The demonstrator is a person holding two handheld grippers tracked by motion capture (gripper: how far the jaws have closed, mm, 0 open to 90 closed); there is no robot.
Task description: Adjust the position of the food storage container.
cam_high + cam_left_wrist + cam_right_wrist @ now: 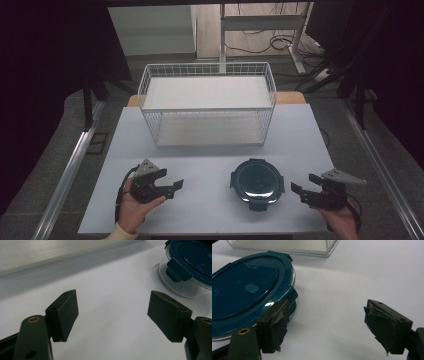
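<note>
So there's a round glass container point(257, 184) sitting in the lower middle of the high view, on the white table point(210, 210), wearing a dark blue clip-on lid point(242, 292) with a little square valve in the centre. The clear wall is peeking out under the lid, but what's inside is hard to make out. The left gripper point(170, 186) and right gripper point(304, 187) are both gaping wide, holding nothing, either side of it. Right one's rubber pads point(277, 322) are looking torn. A white wire basket point(207, 102) is sitting in the upper middle.

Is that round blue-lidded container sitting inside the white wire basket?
No, the container sits on the table in front of the wire basket, between the two grippers.
</note>
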